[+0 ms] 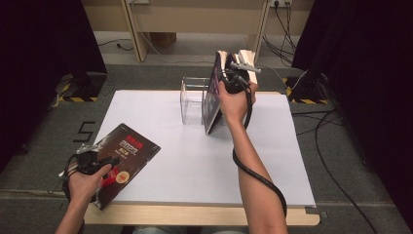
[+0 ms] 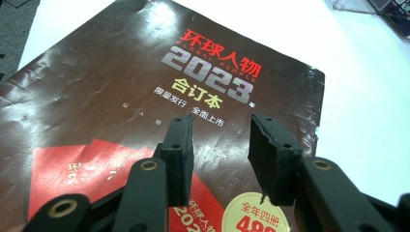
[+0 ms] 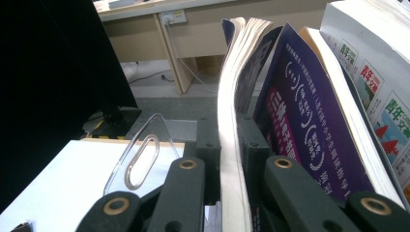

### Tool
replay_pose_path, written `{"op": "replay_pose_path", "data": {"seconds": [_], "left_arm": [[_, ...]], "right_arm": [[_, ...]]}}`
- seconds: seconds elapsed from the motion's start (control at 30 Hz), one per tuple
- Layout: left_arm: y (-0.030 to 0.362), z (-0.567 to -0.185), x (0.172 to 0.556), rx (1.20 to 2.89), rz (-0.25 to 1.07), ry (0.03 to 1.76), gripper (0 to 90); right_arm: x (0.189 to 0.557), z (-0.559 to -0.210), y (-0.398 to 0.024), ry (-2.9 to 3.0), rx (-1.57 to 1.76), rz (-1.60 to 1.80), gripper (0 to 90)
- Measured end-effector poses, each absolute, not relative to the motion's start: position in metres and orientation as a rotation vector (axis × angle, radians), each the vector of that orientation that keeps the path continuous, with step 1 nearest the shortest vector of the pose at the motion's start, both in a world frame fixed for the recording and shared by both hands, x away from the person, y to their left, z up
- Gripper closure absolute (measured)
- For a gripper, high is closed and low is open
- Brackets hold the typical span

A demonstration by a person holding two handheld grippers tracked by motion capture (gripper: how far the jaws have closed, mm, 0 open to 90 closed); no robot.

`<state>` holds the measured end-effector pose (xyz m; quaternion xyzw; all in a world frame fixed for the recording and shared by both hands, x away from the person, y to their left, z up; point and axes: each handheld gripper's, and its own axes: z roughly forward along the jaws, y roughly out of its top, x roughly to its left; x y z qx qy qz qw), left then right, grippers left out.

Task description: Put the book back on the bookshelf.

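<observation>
At the counter's near left corner, the left gripper hovers with jaws released over a glossy brown magazine lying flat, long axis diagonal. Farther off, the right gripper is clenched on an upright book beside a clear holder.

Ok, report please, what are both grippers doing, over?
Left gripper open above the brown magazine. Right gripper shut on a book held upright beside the clear holder. Nothing in the way.
</observation>
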<state>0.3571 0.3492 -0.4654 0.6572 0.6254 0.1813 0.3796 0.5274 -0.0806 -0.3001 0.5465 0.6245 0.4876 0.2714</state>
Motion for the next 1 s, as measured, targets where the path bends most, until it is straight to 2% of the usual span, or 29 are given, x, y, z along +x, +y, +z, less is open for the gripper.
{"op": "replay_pose_path", "data": {"seconds": [0.63,1.0], "left_arm": [[0.3478,-0.4659,0.3576,1.685,0.464,1.595,60.3],[0.3479,-0.4661,0.3573,1.684,0.463,1.596,60.2]], "right_arm": [[0.5292,-0.2996,-0.0835,1.686,1.491,1.299,82.4],[0.5277,-0.3015,-0.0881,1.689,1.508,1.254,76.6]]}}
